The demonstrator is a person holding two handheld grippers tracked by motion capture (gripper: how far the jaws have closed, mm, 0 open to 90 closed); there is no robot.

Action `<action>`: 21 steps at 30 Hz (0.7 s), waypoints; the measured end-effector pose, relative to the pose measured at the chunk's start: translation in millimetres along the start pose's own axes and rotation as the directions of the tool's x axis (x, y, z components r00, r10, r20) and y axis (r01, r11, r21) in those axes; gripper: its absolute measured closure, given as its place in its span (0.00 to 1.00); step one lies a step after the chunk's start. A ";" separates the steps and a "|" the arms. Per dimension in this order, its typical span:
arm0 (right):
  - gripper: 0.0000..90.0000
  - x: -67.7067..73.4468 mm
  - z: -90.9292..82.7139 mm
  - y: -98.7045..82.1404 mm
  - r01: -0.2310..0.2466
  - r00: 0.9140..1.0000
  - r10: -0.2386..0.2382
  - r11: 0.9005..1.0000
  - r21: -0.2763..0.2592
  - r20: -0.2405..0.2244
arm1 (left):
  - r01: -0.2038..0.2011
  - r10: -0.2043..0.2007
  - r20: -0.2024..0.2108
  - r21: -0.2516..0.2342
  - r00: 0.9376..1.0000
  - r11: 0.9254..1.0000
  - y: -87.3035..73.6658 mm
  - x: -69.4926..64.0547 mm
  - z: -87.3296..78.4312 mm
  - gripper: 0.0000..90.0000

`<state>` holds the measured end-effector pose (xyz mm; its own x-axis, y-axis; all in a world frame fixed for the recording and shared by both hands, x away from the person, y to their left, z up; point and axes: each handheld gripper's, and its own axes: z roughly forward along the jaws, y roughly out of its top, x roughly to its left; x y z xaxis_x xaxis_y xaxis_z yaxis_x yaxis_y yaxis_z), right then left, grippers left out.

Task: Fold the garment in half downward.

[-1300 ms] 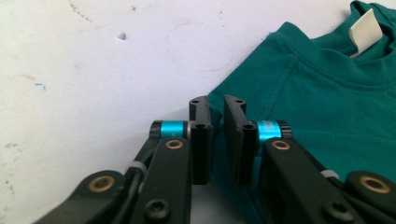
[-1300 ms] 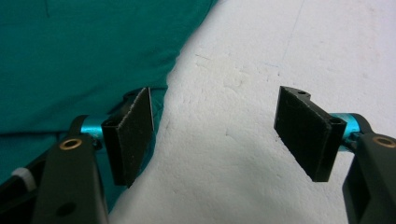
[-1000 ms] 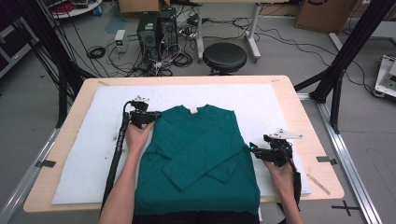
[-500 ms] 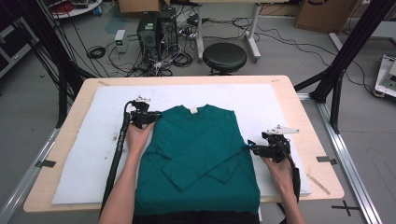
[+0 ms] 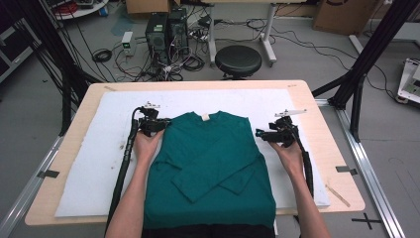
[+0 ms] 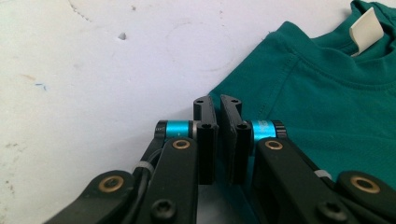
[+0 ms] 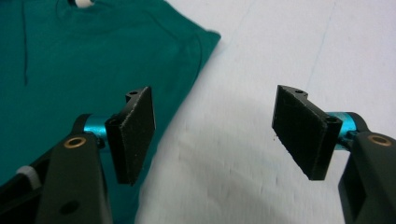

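1. Even, soft overhead light covers the white mat (image 5: 99,163) in the high view; nothing on it is blown out, and no glare shows.
2. Beyond the mat's far edge the floor is dimmer, and the left corner turns dark.
3. Shadows on the mat are faint and short, hugging the forearms and the green shirt (image 5: 213,163).
4. The high view is slightly soft and grainy throughout.
5. In the left gripper view the mat reads bright, its specks sharp; the nearest black metal at the bottom is soft.
6. In the right gripper view the mat near the bottom edge is smeared, with a broad grey shadow; the shirt's edge is softly blurred.
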<state>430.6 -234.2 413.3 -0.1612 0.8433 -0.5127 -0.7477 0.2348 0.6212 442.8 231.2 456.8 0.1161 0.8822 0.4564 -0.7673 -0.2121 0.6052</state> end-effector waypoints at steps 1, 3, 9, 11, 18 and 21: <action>0.35 -0.9 3.2 4.0 0.009 1.000 -0.009 1.000 0.003 0.001 | 0.001 -0.001 0.001 0.000 1.000 1.000 0.0 0.1 0.0 0.94; 0.36 -1.5 9.0 11.0 0.022 1.000 -0.022 1.000 0.020 0.011 | -0.004 0.004 -0.001 0.002 1.000 1.000 0.1 0.1 -0.2 0.94; 0.39 -2.0 34.0 28.5 0.032 0.999 -0.032 0.997 0.066 0.003 | 0.004 -0.004 0.003 -0.001 1.000 1.000 0.0 0.4 0.0 0.94; 0.41 -2.4 44.1 30.4 0.039 0.999 -0.039 0.996 0.083 0.004 | 0.003 -0.003 0.001 -0.001 1.000 1.000 0.0 0.3 -0.1 0.94; 0.41 -6.4 58.2 26.4 -0.024 0.999 0.026 0.998 0.059 -0.045 | -0.001 0.001 0.001 0.003 1.000 1.000 0.1 0.6 -0.2 0.94; 0.41 -3.1 60.4 27.0 -0.009 0.999 0.011 0.999 0.044 -0.052 | -0.002 0.002 0.001 0.002 1.000 1.000 0.0 0.3 -0.2 0.94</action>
<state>449.8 -201.3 467.5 -0.2027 0.8198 -0.5356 -0.7172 0.2481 0.6512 442.7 231.5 456.9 0.1155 0.8815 0.4578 -0.7661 -0.2143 0.6059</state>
